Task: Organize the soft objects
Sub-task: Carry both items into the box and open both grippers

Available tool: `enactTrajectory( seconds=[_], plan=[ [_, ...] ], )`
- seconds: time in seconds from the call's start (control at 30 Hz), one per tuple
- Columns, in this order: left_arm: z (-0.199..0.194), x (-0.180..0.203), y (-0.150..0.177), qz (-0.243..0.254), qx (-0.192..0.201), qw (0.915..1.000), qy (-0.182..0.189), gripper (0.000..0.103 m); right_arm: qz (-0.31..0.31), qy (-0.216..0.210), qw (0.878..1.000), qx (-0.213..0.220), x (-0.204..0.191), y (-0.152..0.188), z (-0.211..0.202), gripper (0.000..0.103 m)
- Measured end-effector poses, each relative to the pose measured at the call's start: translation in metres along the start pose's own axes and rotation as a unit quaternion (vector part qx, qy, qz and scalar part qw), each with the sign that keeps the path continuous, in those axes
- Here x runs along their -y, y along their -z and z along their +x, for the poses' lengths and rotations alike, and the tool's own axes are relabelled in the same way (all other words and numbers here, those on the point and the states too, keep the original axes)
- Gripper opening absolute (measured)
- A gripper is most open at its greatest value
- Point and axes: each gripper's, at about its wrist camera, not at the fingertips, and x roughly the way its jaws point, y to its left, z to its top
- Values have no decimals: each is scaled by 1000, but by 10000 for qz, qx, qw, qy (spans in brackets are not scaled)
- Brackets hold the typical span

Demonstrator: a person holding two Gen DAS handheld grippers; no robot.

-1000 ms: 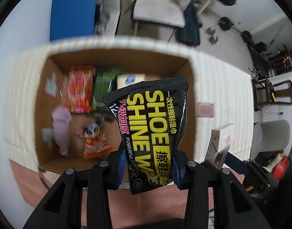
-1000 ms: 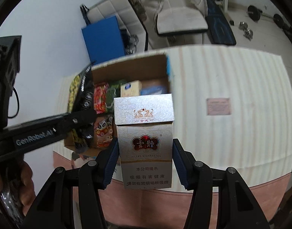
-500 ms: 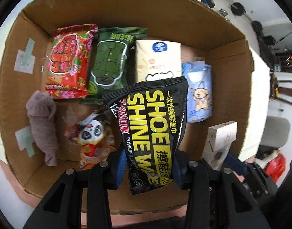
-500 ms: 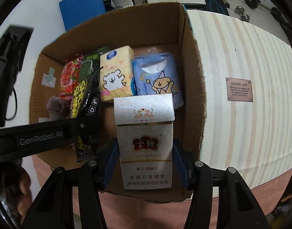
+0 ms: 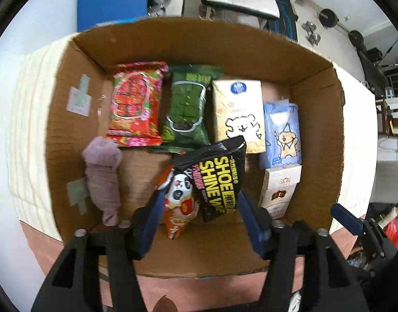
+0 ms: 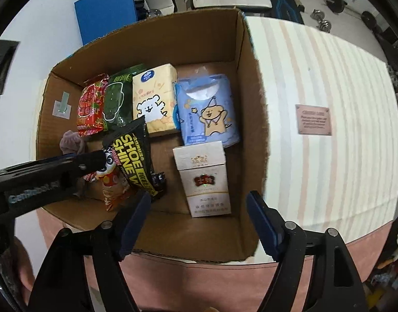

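Cardboard box [image 5: 316, 119]: sitting on the striped table [image 6: 329, 78], holding all items.
Left gripper [image 5: 200, 213]: hovering over the box with fingers spread, gripping nothing.
Shoe shine wipes pack [image 5: 219, 179]: lying released between those fingers, leaning on the panda snack bag [image 5: 179, 202].
Right gripper [image 6: 199, 210]: hanging with fingers parted, empty.
Cigarette carton [image 6: 203, 178]: lying at 12 o'clock from it, just below the blue tissue pack [image 6: 208, 114].
Yellow tissue pack [image 6: 153, 100]: lying at 9 o'clock of the blue one.

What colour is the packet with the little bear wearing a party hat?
Light blue, with a tan bear; the bear packet shows best in the right wrist view.
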Motion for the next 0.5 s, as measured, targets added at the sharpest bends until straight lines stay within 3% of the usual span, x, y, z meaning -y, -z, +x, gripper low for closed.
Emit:
enactTrajectory(
  seconds=[0.13,0.17,0.2,0.23,0.27,0.33,0.5],
  plan=[
    [-12,-8,8,13,223,9997,-133,62,-4,54,10000,79,1,1,-11,79],
    [-14,-11,12,25,275,9994,-189,67,-6,59,9999,99,1,1,-14,79],
    [-17,-12,15,36,335,9991,-260,84,-14,107,9999,132,2,2,-16,79],
    [-18,-15,17,27,383,9988,-303,92,-29,153,9998,152,0,1,-16,80],
    [-21,-17,18,23,424,9985,-339,99,-47,204,9996,182,0,2,-17,86],
    [-22,-19,22,41,479,9979,-429,99,-53,265,9993,265,-1,3,-20,97],
    [-19,-20,32,-1,604,9964,-601,99,-132,468,9981,392,-2,7,-27,103]
  ],
)
